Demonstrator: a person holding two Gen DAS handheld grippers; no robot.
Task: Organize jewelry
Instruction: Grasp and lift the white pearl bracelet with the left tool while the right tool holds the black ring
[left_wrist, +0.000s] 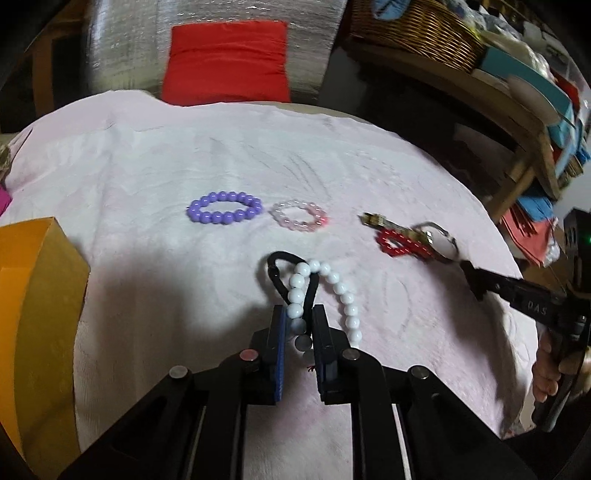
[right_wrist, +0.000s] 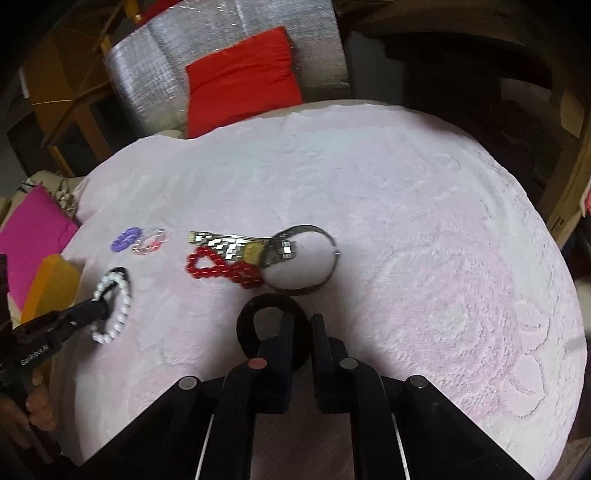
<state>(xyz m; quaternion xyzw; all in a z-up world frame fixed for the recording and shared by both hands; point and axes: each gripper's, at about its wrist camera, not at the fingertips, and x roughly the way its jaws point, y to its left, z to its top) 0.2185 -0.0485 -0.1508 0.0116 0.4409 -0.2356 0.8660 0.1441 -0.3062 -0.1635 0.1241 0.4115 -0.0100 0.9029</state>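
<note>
The pink embossed cloth covers the whole tabletop and is soft and wrinkled; if I drag either tool across it, I expect it to ruck and pull the laid-out pieces with it.

The orange box sits at the left edge, near the left tool's path. A wide swing could clip it.

Left tool: fingers together, clamped on the white bead bracelet, with a black hair tie threaded through the same loop. My worry is that both lift as one, or that the round beads roll out of the grip and the strand drops.

Right tool: fingers together on the rim of a black ring-shaped band. The hold is thin and at the edge, so I judge it could twist free.

Just beyond it a silver bangle, a metal-link watch and a red bead bracelet overlap in a touching heap. Nudging one likely shifts all three.

The purple bead bracelet and clear pink bead bracelet lie side by side, well apart from both tools, so lowest risk.
</note>
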